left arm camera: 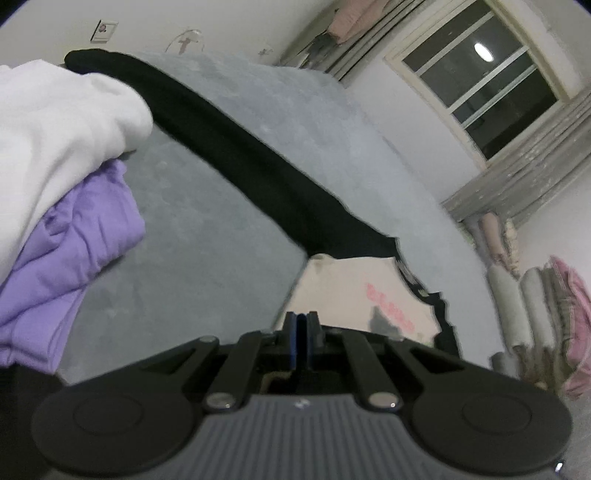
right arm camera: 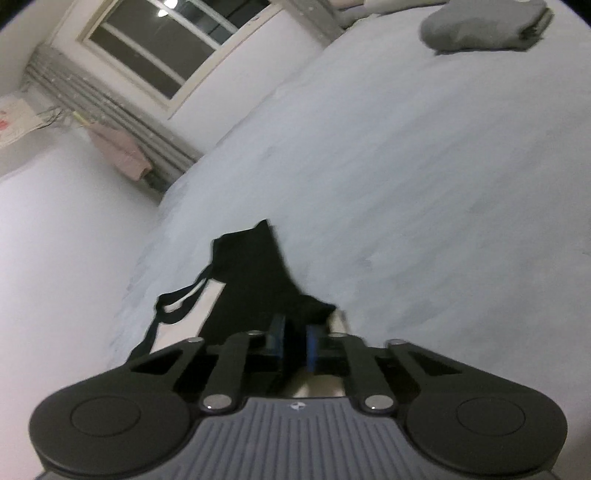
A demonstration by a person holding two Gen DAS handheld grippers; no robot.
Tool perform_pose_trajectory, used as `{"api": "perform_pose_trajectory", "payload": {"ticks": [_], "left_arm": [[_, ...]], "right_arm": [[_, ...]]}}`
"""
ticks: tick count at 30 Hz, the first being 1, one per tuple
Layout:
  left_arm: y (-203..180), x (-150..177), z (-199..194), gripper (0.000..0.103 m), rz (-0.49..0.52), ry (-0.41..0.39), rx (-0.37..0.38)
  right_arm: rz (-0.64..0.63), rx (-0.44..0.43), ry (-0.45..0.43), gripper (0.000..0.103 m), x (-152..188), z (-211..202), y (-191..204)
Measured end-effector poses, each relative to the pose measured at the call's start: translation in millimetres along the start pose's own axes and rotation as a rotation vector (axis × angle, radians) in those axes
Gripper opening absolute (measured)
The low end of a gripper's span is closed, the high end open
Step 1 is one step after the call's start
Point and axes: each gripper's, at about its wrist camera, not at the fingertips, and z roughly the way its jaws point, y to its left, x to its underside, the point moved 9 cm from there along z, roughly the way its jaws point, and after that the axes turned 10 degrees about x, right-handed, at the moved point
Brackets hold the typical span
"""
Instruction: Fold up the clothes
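A black garment [left arm camera: 236, 147] stretches as a long band across the grey bed cover [left arm camera: 207, 240], from the far left down to my left gripper [left arm camera: 302, 325]. The left gripper's jaws are pressed together on its lower edge, where a beige inner panel [left arm camera: 354, 291] with pink print shows. In the right wrist view my right gripper [right arm camera: 295, 343] is shut on another part of the black garment [right arm camera: 255, 269], which bunches between the blue pads [right arm camera: 312, 343]. A thin black strap [right arm camera: 177, 299] trails off to the left.
A pile of white [left arm camera: 62, 125] and purple clothes [left arm camera: 74, 240] lies at the left on the bed. A folded grey garment [right arm camera: 487, 26] lies at the far right of the bed. A window [left arm camera: 476, 77], a radiator [right arm camera: 110, 107] and rolled fabrics [left arm camera: 532, 295] line the wall.
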Motion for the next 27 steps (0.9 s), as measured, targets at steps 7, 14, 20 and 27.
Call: {"api": "perform_pose_trajectory", "payload": {"ticks": [7, 14, 20, 27], "left_arm": [[-7.5, 2.5, -22.0, 0.004, -0.072, -0.021, 0.042], [17.7, 6.6, -7.5, 0.004, -0.114, 0.020, -0.028], [28.6, 10.5, -1.3, 0.004, -0.135, 0.040, -0.060], [26.1, 12.1, -0.5, 0.004, -0.121, 0.038, -0.060]], "right_arm": [[-0.037, 0.042, -0.017, 0.000, 2.6, -1.5, -6.9], [-0.087, 0.103, 0.001, 0.002, 3.7, -12.0, -4.4], [-0.292, 0.257, -0.030, 0.036, 5.7, -41.7, 7.4], [-0.742, 0.034, -0.036, 0.037, 90.4, -85.0, 102.0]]}}
